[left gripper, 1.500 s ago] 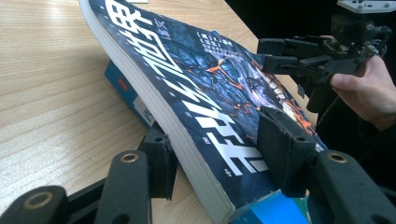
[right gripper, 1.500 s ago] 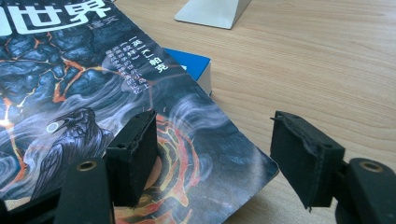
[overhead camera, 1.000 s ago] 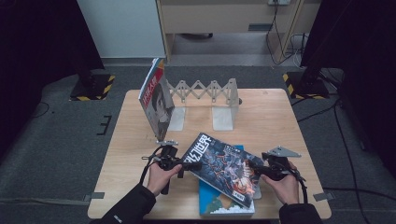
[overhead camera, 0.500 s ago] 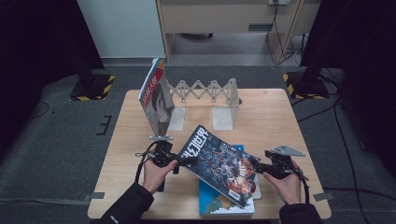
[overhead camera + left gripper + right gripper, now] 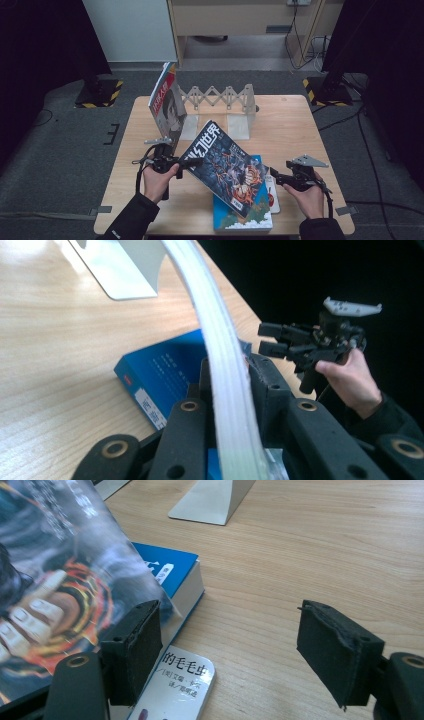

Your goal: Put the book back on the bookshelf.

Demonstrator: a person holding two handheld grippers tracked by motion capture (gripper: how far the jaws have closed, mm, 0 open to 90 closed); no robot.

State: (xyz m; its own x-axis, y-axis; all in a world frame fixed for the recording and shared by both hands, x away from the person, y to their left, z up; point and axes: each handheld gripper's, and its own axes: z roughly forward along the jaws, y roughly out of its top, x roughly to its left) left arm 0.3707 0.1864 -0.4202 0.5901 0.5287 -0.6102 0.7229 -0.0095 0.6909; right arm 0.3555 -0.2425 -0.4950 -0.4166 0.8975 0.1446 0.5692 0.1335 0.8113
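Glossy and dark, the magazine (image 5: 222, 167) now hangs tilted above the blue book (image 5: 243, 217) near the worktop's (image 5: 300, 125) front edge: the left tool (image 5: 187, 162) has just been closing and clamps its edge (right tool (image 5: 274, 175) released beside it). Lifted since a second ago, it looks bound for the rack (image 5: 222, 97) behind.

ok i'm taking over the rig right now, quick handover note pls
Left gripper: jaws just closing, now shut on the edge of the dark magazine, holding it tilted above the table.
Right gripper: open, beside the magazine's lower corner, holding nothing.
Under the magazine: blue book and small white book, both flat.
Rack: one magazine stands at its left end.
Done: magazine picked up.
Left, probably: stand it in the rack, then the books.
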